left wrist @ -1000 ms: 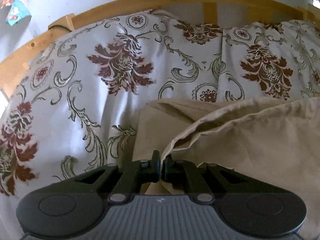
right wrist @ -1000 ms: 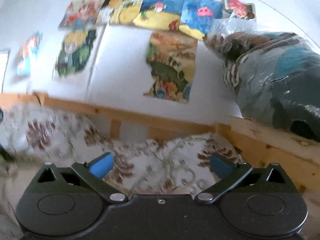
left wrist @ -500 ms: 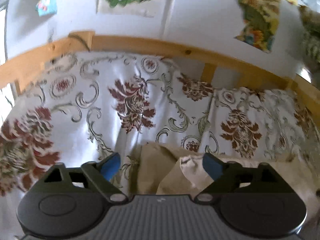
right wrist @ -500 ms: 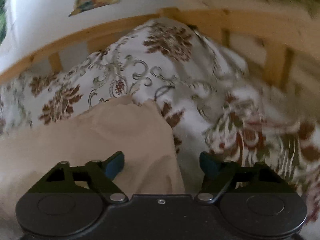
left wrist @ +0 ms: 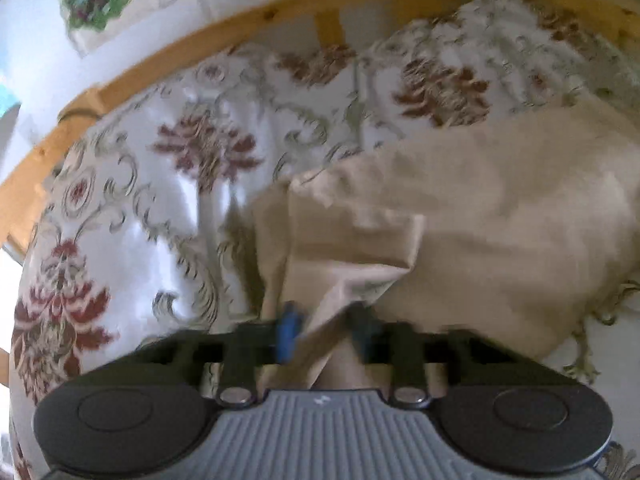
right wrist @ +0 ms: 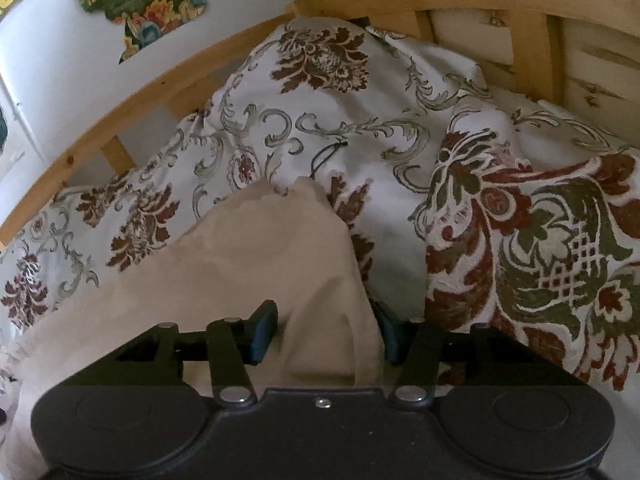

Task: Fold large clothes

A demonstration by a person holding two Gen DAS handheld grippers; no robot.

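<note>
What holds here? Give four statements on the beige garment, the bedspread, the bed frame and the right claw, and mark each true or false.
1. The beige garment lies on a floral bedspread. True.
2. The bed frame is metal. False: it is wood.
3. Nothing lies between the right claw fingers. False: the beige garment passes between them, and its jaws have just been closing.
4. A colourful picture is on the wall. True.
</note>
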